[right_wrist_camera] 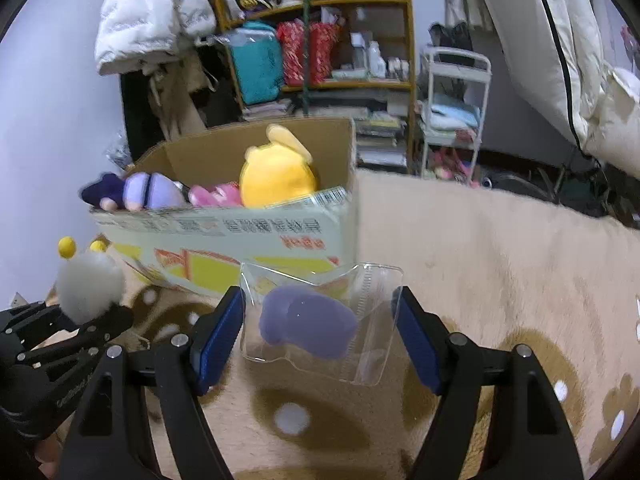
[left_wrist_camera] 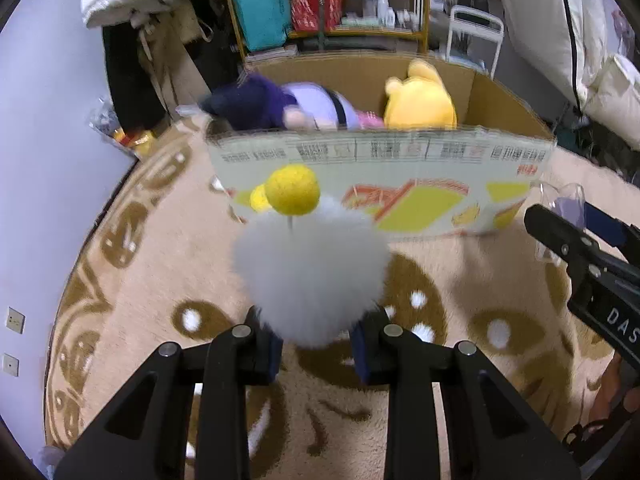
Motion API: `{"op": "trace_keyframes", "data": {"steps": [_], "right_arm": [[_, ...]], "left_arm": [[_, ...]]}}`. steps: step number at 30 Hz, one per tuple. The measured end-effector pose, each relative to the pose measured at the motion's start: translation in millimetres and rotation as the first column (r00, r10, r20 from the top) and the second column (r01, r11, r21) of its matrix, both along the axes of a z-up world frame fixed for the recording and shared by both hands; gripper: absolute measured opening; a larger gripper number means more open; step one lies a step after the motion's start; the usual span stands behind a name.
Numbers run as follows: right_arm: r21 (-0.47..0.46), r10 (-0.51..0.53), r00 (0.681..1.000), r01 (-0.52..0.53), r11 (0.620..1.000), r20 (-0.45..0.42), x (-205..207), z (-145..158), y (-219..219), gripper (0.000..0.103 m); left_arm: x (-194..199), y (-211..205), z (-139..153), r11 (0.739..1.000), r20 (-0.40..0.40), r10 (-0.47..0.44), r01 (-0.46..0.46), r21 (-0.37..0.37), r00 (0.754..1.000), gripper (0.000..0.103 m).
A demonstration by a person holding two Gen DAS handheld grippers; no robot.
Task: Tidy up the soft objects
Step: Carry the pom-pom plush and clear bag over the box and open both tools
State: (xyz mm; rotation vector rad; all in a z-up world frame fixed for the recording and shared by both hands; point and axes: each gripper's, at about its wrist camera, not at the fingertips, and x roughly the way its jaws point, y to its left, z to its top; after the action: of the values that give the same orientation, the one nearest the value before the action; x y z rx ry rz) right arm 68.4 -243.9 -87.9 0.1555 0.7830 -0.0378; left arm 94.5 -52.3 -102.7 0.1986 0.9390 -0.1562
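My left gripper (left_wrist_camera: 316, 340) is shut on a white fluffy pom-pom toy (left_wrist_camera: 308, 276) with yellow balls (left_wrist_camera: 293, 189) on stalks, held above the carpet in front of the cardboard box (left_wrist_camera: 380, 172). My right gripper (right_wrist_camera: 320, 320) is shut on a clear plastic case (right_wrist_camera: 360, 320) with a purple soft sponge (right_wrist_camera: 308, 322) inside. The box (right_wrist_camera: 224, 236) holds a yellow plush (right_wrist_camera: 276, 176), a purple plush (right_wrist_camera: 136, 192) and a pink plush (right_wrist_camera: 216, 194). The left gripper with the pom-pom (right_wrist_camera: 88, 288) shows at the right wrist view's left edge.
A beige carpet (left_wrist_camera: 160, 272) with brown flower patterns covers the floor. Behind the box stand a shelf (right_wrist_camera: 352, 40) with bags and bottles, a white cart (right_wrist_camera: 452, 120) and hanging clothes. Bedding (right_wrist_camera: 580, 60) lies at the right. The wall (left_wrist_camera: 48, 120) is to the left.
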Motion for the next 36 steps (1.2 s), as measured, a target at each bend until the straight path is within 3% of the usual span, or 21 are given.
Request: {"op": "trace_keyframes", "data": {"steps": [9, 18, 22, 28, 36], "right_arm": [[-0.036, 0.035, 0.989, -0.03, 0.999, 0.143, -10.3, 40.4, 9.4, 0.079], [-0.024, 0.048, 0.972, -0.044, 0.999, 0.23, -0.6, 66.7, 11.8, 0.079], [-0.025, 0.066, 0.962, -0.061, 0.998, 0.264, 9.0, 79.8, 14.8, 0.079], [-0.045, 0.105, 0.95, -0.096, 0.994, 0.295, 26.9, 97.3, 19.0, 0.079], [-0.091, 0.16, 0.939, -0.139, 0.986, 0.303, 56.8, 103.3, 19.3, 0.079]], "left_arm": [[-12.1, 1.6, 42.7, 1.0, 0.165, 0.017, -0.014, -0.018, 0.986, 0.027], [-9.0, 1.4, 105.4, 0.998, 0.362, 0.045, -0.025, -0.062, 0.931, 0.027], [2.4, 1.2, 129.6, 0.996, 0.394, 0.041, -0.005, -0.094, 0.918, 0.027], [22.6, -3.8, 150.0, 0.997, 0.445, 0.001, 0.032, -0.067, 0.896, 0.027], [61.4, -9.7, 140.6, 0.997, 0.417, -0.018, 0.049, -0.064, 0.909, 0.028]]}}
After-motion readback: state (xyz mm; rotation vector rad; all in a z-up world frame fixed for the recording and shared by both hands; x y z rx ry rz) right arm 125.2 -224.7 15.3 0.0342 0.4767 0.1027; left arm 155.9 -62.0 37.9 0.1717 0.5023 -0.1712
